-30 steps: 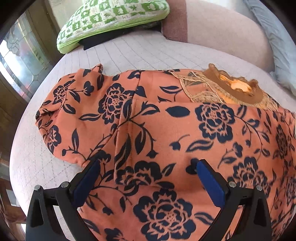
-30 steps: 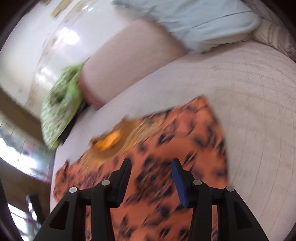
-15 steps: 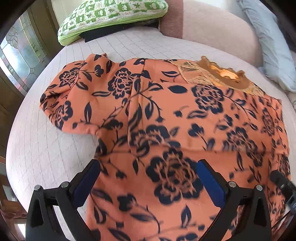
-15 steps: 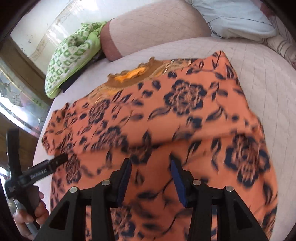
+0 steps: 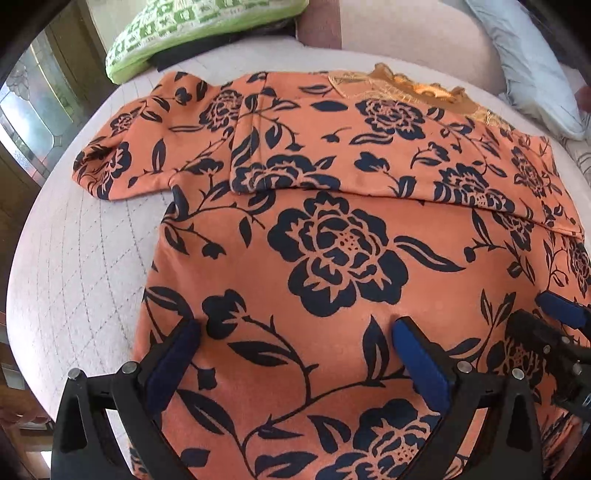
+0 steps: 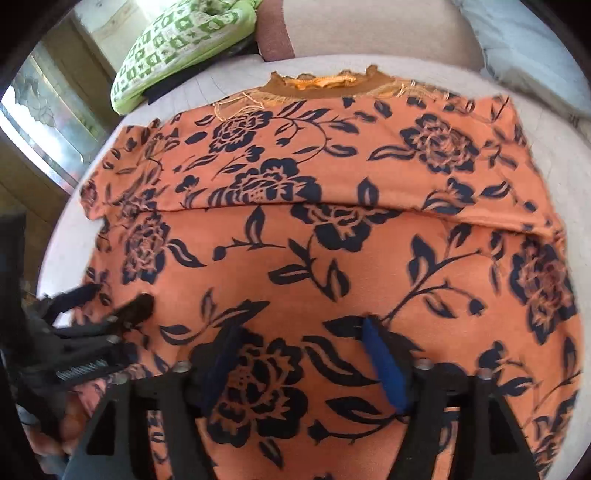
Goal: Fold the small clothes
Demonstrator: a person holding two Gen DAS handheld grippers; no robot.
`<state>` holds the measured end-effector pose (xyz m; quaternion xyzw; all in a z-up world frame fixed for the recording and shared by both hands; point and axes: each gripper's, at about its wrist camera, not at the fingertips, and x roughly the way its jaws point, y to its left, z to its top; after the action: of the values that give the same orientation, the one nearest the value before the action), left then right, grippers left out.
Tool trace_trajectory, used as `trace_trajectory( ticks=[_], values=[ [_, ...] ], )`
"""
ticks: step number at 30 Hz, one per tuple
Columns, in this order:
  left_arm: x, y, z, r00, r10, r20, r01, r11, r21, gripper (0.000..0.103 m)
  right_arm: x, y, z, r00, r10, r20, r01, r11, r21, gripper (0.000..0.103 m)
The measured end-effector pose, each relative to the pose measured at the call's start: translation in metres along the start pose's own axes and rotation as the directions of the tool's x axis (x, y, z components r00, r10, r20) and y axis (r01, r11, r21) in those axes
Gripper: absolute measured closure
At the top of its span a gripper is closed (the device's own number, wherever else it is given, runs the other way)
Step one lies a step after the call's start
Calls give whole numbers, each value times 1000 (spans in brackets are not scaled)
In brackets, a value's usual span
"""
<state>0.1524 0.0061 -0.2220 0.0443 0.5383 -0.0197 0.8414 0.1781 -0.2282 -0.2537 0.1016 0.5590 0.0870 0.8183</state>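
Note:
An orange garment with dark blue flowers [image 5: 332, 240] lies spread on a pale quilted cushion [image 5: 74, 266], its brown neckline [image 5: 424, 86] at the far side. A fold edge runs across its upper part. My left gripper [image 5: 295, 354] is open and empty, hovering over the lower part of the cloth. My right gripper [image 6: 299, 362] is also open over the lower cloth [image 6: 314, 240]. Each gripper shows in the other's view: the right one at the right edge [image 5: 546, 332], the left one at the left [image 6: 103, 310].
A green patterned pillow [image 5: 192, 29] and a dark item under it lie at the far left. A pale blue pillow [image 5: 524, 62] lies at the far right. A pink backrest [image 5: 406, 33] closes the far side. A window and wooden frame stand left.
Both grippers have drawn back toward the garment's near hem. The right gripper has opened wider. A fold edge now lies across the upper part of the garment.

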Motion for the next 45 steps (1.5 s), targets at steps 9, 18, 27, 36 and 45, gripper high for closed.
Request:
trace_trajectory(
  ticks=[9, 18, 27, 36, 45],
  values=[
    [-15, 26, 15, 991, -126, -38, 123, 991, -59, 0, -15, -2, 17, 995, -28, 92, 27, 1000, 11, 32],
    [-21, 135, 60, 999, -1, 40, 15, 936, -351, 0, 10, -31, 54, 989, -118, 94, 107, 988, 111, 48],
    [-9, 262, 73, 995, 67, 73, -8, 789, -615, 0, -2, -40, 56, 982, 63, 177, -93, 981, 170, 49],
    [-23, 284, 42, 995, 33, 92, 58, 562, -825, 0, -5, 34, 57, 856, 481, 189, -495, 869, 31, 48],
    [-48, 323, 37, 966, 258, 15, -131, 538, -833, 0, 65, 221, 122, 729, 684, 33, -684, 725, 75, 47]
  ],
)
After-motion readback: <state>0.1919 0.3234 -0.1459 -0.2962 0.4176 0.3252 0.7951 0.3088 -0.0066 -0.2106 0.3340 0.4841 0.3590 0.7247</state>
